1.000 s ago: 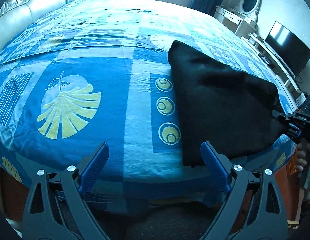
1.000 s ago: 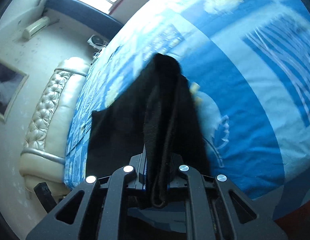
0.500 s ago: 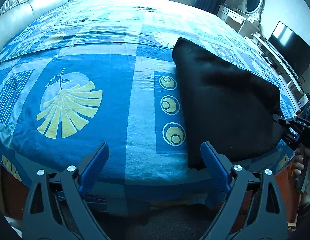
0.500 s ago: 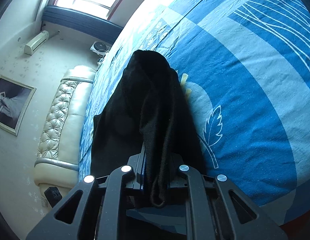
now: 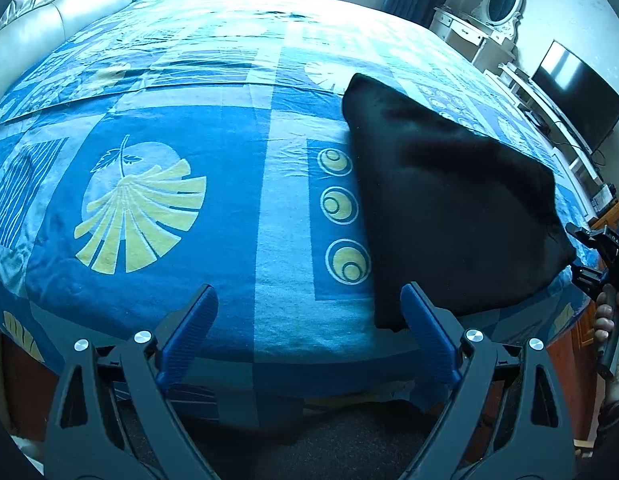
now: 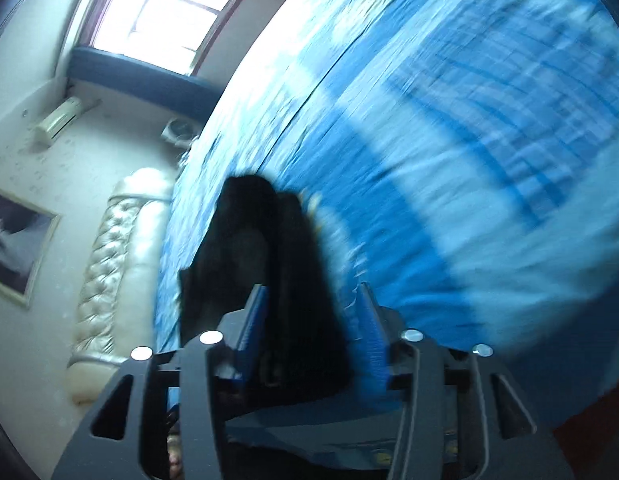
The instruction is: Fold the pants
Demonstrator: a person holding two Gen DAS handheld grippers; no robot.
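The black pants (image 5: 449,208) lie folded on the right part of the blue patterned bed (image 5: 189,200). My left gripper (image 5: 309,308) is open and empty at the bed's near edge, its right finger just beside the pants' near left corner. My right gripper (image 5: 589,264) shows at the far right, at the pants' right corner. In the blurred right wrist view the right gripper (image 6: 313,320) has its jaws apart, with the black pants (image 6: 269,256) lying loosely between them.
A padded cream headboard (image 5: 61,12) stands at the far left. A dresser with an oval mirror (image 5: 497,4) and a television (image 5: 577,92) stand along the right wall. A window (image 6: 169,16) and wall air conditioner (image 6: 61,118) are beyond the bed.
My right gripper has opened and let go of the pants' corner; its view swings and blurs. The pants have settled flatter on the bed. The left gripper has barely moved.
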